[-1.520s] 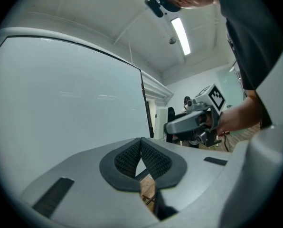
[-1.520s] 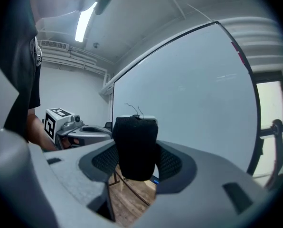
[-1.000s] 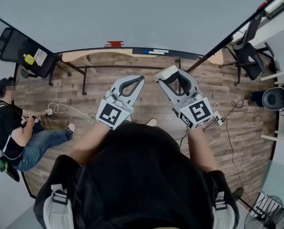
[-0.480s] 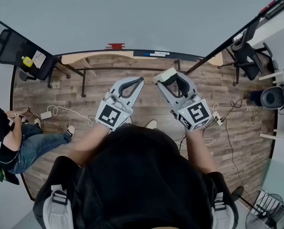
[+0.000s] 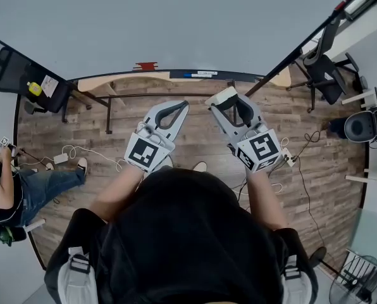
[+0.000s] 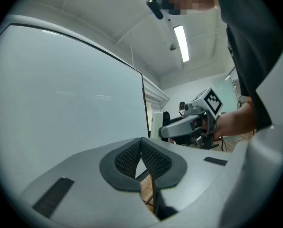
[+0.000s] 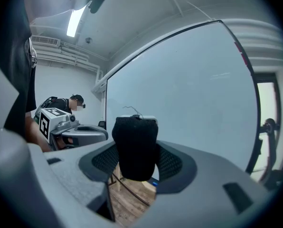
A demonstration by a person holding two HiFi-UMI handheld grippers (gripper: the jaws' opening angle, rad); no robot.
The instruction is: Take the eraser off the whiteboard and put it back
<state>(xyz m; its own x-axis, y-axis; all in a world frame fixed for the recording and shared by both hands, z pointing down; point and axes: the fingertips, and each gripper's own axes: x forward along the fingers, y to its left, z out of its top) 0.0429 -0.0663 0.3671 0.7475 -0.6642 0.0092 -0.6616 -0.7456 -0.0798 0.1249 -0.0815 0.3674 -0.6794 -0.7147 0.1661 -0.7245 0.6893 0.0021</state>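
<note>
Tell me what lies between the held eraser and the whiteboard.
Nothing: in the head view the eraser in the right hand-held gripper stands short of the whiteboard, with a bare gap between them.

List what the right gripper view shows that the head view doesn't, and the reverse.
Right gripper view only: the black felt face of the eraser between the jaws, and a ceiling light. Head view only: the marker cube of the right gripper and white floor cables. Both: the whiteboard, the held eraser, and the left gripper.
</note>
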